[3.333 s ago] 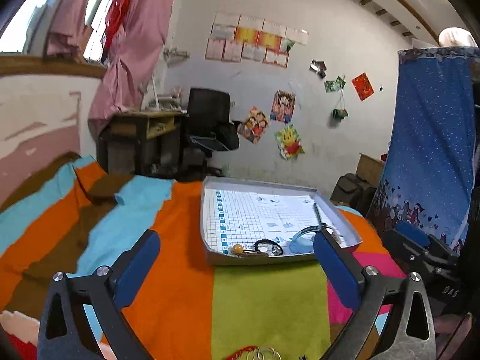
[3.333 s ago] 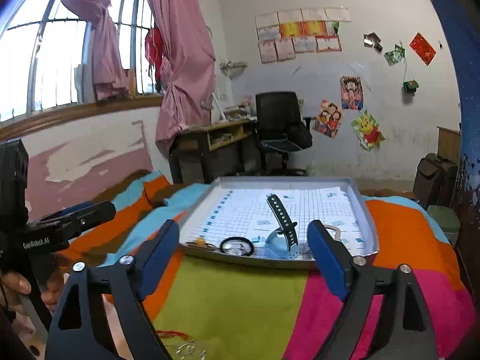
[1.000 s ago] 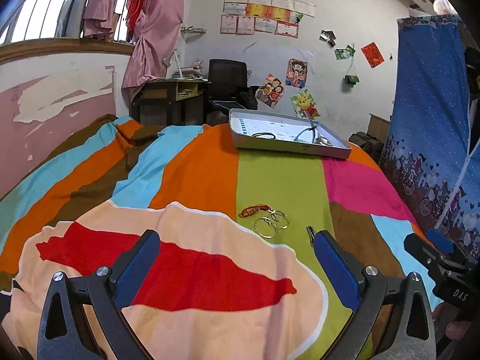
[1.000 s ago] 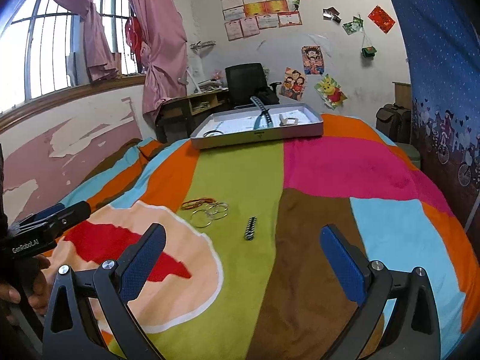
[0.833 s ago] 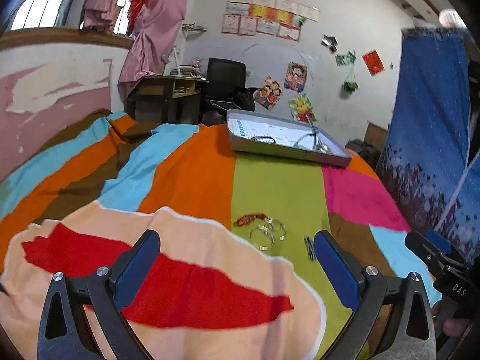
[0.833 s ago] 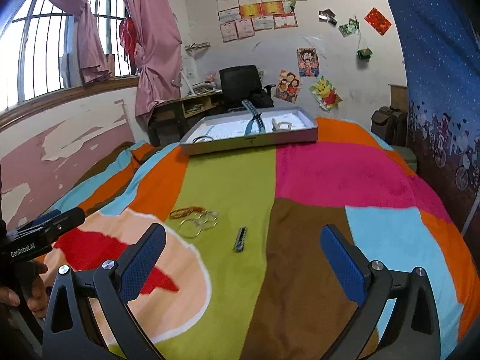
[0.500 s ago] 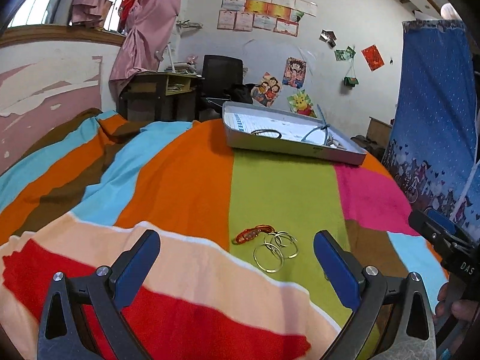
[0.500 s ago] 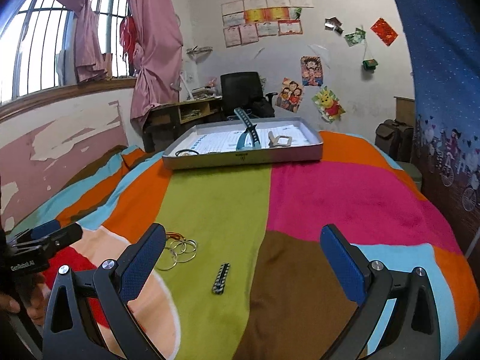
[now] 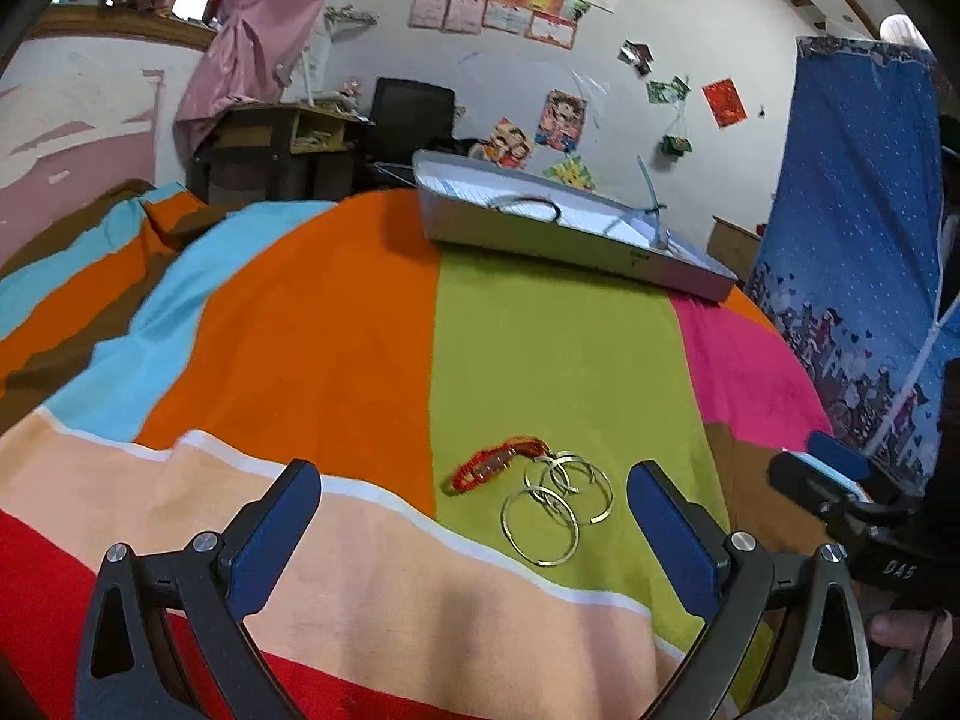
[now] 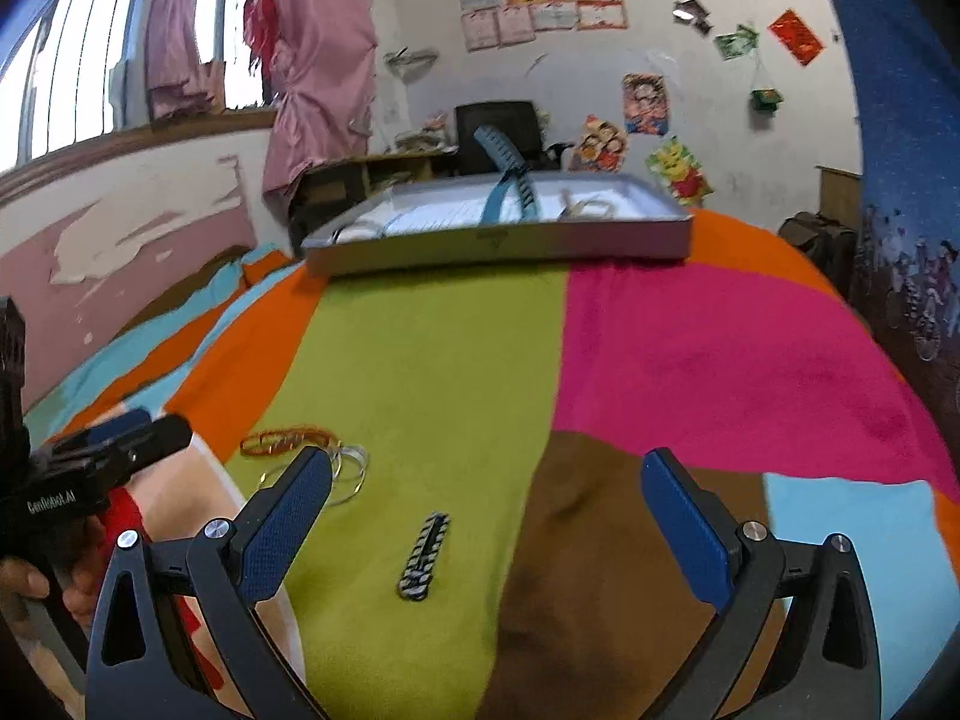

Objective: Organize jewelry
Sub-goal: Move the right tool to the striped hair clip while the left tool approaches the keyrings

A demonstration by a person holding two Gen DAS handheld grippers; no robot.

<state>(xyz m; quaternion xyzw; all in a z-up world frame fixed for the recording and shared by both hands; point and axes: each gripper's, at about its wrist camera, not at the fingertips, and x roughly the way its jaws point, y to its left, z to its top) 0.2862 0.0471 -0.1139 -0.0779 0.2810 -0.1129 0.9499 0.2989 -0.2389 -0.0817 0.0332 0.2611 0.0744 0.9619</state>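
A shallow grey metal tray [image 10: 498,243] lined with gridded paper sits at the far end of the striped blanket [image 10: 432,372]. It holds a blue watch strap [image 10: 501,180] standing up on its curve, a dark ring [image 9: 528,208] near the tray's left end and a pale loop [image 10: 591,204] toward its right.

Well short of the tray, on the green stripe, lie a red beaded bracelet [image 9: 495,463], thin metal hoops [image 9: 555,507] touching it, and a small black-and-white bar clip [image 10: 425,555].

Left gripper [image 9: 474,531] and right gripper [image 10: 486,531] hover with blue-padded fingers spread wide, holding nothing.
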